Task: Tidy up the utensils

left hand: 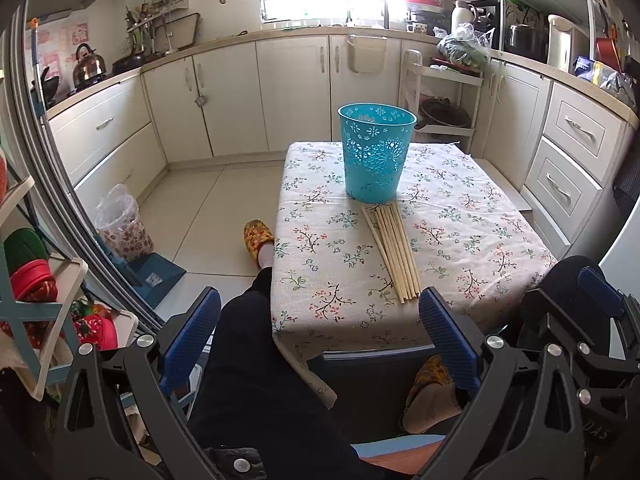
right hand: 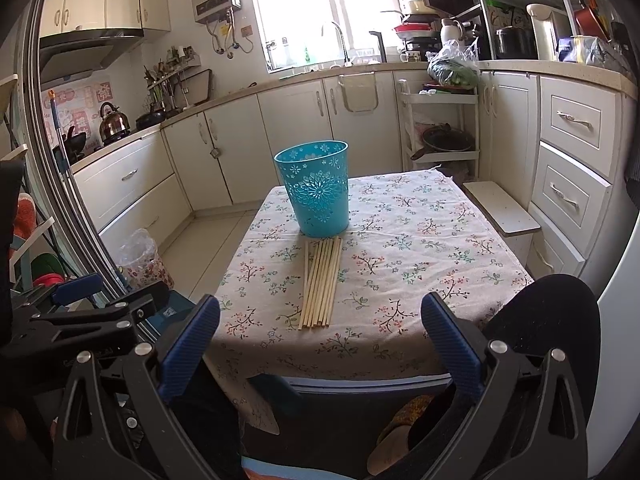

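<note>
A teal perforated plastic cup (left hand: 375, 152) stands upright on a small table with a floral cloth (left hand: 460, 208). Several wooden chopsticks (left hand: 394, 252) lie side by side in front of it, their far ends near its base. My left gripper (left hand: 320, 312) is open and empty, held back from the table's near edge. In the right wrist view the cup (right hand: 316, 188) and chopsticks (right hand: 322, 282) sit ahead on the cloth (right hand: 420, 240). My right gripper (right hand: 320, 320) is open and empty, near the table's front edge. The left gripper (right hand: 76, 284) shows at the left.
The person's legs and slippers (left hand: 258, 236) are beside and under the table. A bin with a plastic bag (left hand: 122, 224) stands on the floor at left. A white stool (right hand: 500, 208) stands right of the table. Kitchen cabinets (left hand: 240, 96) surround the room.
</note>
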`<state>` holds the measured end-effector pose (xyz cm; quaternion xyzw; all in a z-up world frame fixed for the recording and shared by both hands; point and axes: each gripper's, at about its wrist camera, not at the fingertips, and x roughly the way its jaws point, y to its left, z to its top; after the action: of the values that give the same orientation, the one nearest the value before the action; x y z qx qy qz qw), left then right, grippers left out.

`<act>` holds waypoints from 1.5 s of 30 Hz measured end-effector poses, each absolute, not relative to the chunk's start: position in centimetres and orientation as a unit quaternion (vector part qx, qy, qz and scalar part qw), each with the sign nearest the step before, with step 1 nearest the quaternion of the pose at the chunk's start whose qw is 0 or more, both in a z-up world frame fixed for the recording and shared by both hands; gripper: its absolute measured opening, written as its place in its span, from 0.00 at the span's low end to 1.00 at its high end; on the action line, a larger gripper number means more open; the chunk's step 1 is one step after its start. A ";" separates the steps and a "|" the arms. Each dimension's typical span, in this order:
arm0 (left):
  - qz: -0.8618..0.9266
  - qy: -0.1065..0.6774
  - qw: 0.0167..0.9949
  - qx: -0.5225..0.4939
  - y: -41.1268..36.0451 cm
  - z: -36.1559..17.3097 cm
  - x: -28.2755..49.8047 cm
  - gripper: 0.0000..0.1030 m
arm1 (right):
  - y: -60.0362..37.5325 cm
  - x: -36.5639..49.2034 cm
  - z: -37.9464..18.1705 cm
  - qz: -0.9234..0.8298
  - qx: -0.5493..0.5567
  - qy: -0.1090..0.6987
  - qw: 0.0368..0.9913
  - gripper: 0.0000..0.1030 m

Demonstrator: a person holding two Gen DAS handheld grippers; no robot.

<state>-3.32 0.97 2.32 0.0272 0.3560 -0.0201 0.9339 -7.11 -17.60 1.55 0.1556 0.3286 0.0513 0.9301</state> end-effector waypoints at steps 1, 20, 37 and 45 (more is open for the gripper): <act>-0.020 0.356 0.934 0.027 1.0 2.3 -3.3 0.93 | -17.6 -7.2 1.5 0.052 0.155 0.328 0.930 0.94; -0.020 0.356 0.934 0.027 0.9 2.3 -3.4 0.93 | -17.3 -7.1 2.1 0.052 0.151 0.325 0.932 0.94; -0.020 0.355 0.934 0.027 0.9 2.2 -3.4 0.93 | -17.3 -7.2 2.1 0.052 0.149 0.323 0.933 0.94; -0.017 0.358 0.933 0.027 1.1 2.5 -3.4 0.93 | -16.6 -6.8 1.9 0.059 0.145 0.327 0.932 0.94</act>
<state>-3.36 1.06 2.47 0.0269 0.3583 -0.0174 0.9331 -6.81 -16.57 1.87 0.1445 0.3275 0.0587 0.9319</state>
